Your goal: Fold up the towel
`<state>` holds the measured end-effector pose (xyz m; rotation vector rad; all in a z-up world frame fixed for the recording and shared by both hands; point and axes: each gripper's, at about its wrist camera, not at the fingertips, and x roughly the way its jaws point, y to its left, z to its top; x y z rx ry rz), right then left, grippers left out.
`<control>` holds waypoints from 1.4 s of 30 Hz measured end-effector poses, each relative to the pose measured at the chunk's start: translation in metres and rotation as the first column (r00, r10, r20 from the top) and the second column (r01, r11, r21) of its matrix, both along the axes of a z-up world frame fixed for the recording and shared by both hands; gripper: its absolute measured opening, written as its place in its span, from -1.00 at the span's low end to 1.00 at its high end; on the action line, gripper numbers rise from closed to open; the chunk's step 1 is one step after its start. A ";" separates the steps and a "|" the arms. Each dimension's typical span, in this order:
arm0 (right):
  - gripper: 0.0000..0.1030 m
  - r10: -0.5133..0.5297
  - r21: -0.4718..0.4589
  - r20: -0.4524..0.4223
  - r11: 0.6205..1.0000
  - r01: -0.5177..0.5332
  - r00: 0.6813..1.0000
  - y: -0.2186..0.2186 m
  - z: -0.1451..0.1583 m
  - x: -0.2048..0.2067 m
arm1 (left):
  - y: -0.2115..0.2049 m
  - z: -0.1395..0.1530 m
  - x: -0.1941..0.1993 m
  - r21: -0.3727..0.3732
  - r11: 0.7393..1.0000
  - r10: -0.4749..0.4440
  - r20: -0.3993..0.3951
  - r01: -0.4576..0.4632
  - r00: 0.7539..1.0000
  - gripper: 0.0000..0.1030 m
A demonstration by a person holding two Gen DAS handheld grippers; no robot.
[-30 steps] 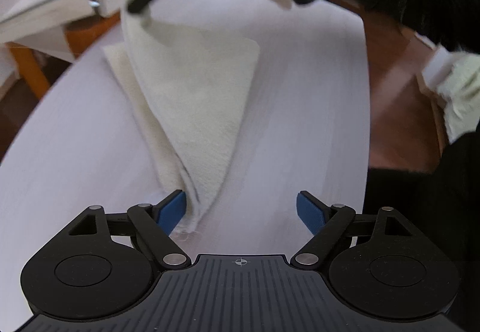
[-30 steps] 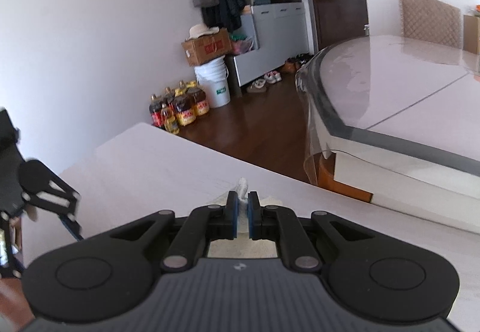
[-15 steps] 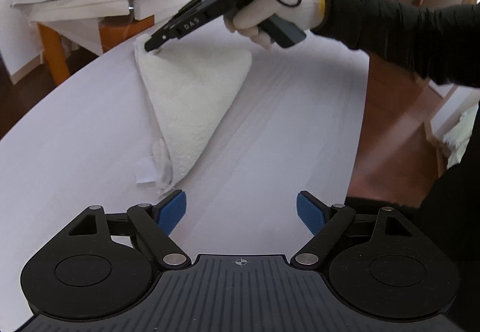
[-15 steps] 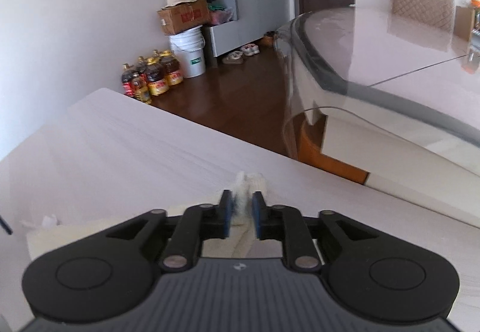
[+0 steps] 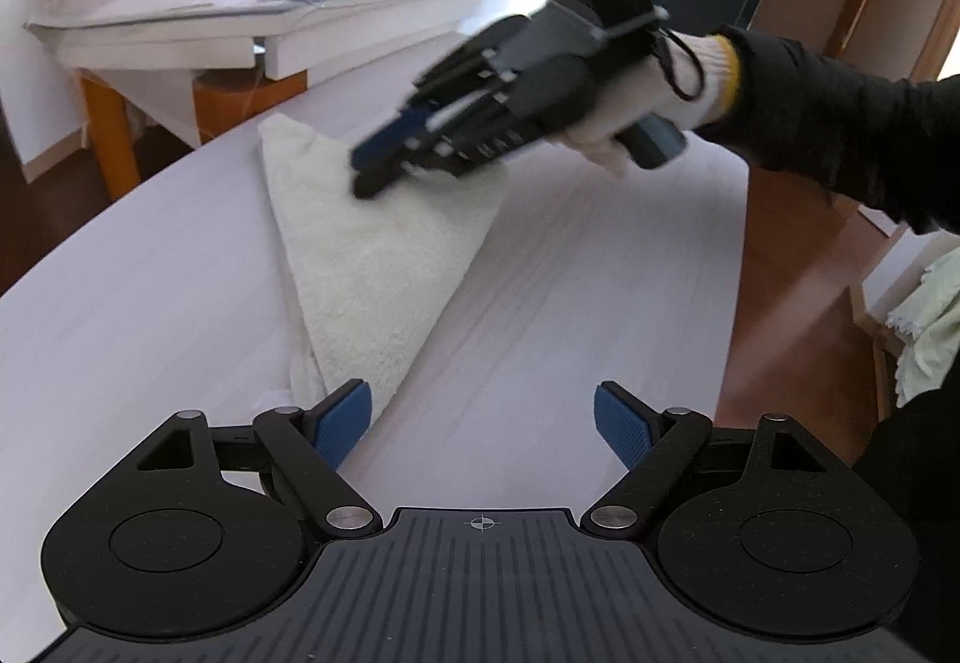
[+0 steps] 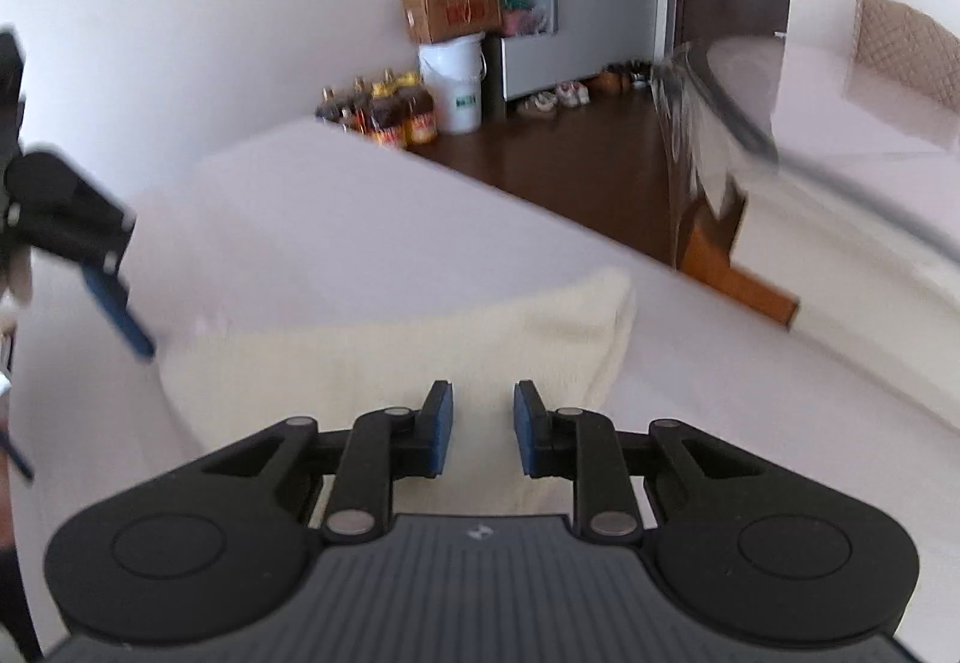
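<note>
A broad, pale lilac-white wooden table (image 5: 600,303) fills most of both views, giving you a flat surface to fold on. On it lies the cream terry-cloth towel (image 5: 384,243), folded into a triangle with its wide edge toward the far side and its narrow tip pointing back at your left hand; it lies flat, so the fold appears to be laid down already. Your right gripper (image 6: 477,426), black with blue pads, hangs just above the towel's wide end, its jaws a modest gap apart and holding nothing, likely because it is positioned over the cloth rather than gripping it. From the left camera the same tool appears blurred, in your white-gloved hand (image 5: 630,105). Your left gripper (image 5: 480,417) sits low near the table with its jaws spread wide and empty; its left pad (image 5: 342,420) is just beside the towel's tip, though you cannot tell from here whether it touches. A further fold or smoothing probably comes next.
</note>
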<state>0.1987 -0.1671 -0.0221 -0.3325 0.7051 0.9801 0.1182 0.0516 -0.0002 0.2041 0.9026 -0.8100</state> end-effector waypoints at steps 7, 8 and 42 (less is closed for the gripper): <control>-0.47 -0.149 0.001 -0.012 0.989 0.149 0.989 -0.025 0.004 -0.059 | 0.000 0.004 -0.005 0.043 0.998 0.034 0.036 -0.035 0.999 0.71; -0.47 -0.172 0.006 -0.016 0.985 0.172 0.985 -0.026 0.004 -0.067 | 0.002 0.005 -0.007 0.041 0.998 0.050 0.042 -0.051 0.998 0.72; -0.28 -0.374 0.071 0.071 0.927 0.369 0.925 -0.014 0.023 -0.190 | -0.012 -0.006 -0.091 0.022 0.889 0.444 0.203 -0.458 0.873 0.81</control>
